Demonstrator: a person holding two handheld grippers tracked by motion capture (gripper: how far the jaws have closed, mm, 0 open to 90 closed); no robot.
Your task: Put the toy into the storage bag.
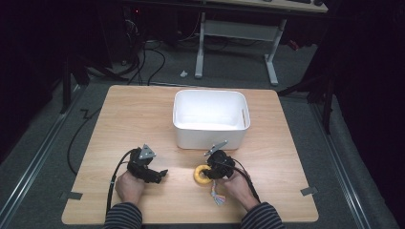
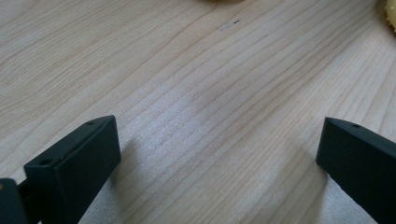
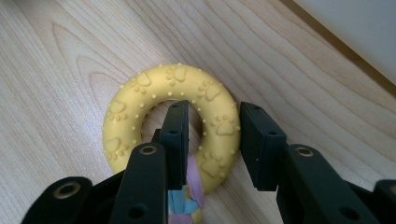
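Observation:
A yellow rubber ring (image 3: 122,123) with paw prints lies flat on the wooden table (image 1: 138,119), in front of the white bin. A pastel braided rope (image 3: 194,186) is tied to it and trails toward the person (image 1: 217,196). My right gripper (image 3: 212,109) straddles the ring's band, one jaw in the hole and one outside, with a small gap still showing, so it is open. In the high view the ring (image 1: 199,172) sits at the right gripper's (image 1: 208,171) tips. My left gripper (image 2: 217,126) hangs open over bare wood, left of the ring (image 1: 161,174).
The white bin (image 1: 210,136) stands at the table's middle, just beyond the right gripper, and looks empty. A corner of it shows in the right gripper view (image 3: 355,28). Both hands rest near the table's front edge. Desk legs and cables lie on the floor behind.

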